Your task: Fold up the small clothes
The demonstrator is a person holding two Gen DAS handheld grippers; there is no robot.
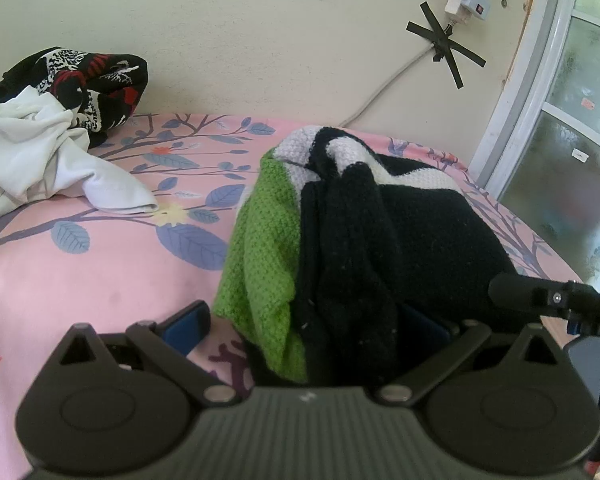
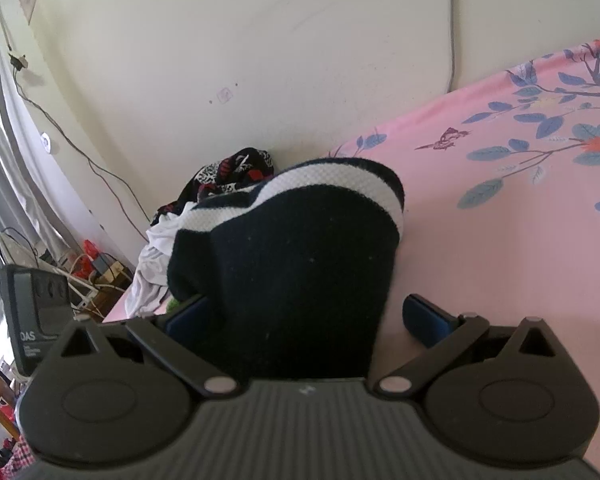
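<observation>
A knitted garment in black, green and white (image 1: 380,240) lies bunched on the pink flowered bed sheet (image 1: 80,280). My left gripper (image 1: 306,326) is open, its blue pads wide apart. The garment's near end lies between them, and the black cloth partly hides the right pad. In the right wrist view the same garment (image 2: 300,260) shows its black side and a white stripe. My right gripper (image 2: 306,318) is also open and straddles the cloth; the left pad touches it and the right pad (image 2: 428,320) stands clear over the sheet.
A white garment (image 1: 32,152) and a black, red and white patterned one (image 1: 92,80) are piled at the back left against the wall. A window frame (image 1: 516,120) stands beyond the bed's right edge. A black device (image 2: 36,320) and cables sit off the bed's left side.
</observation>
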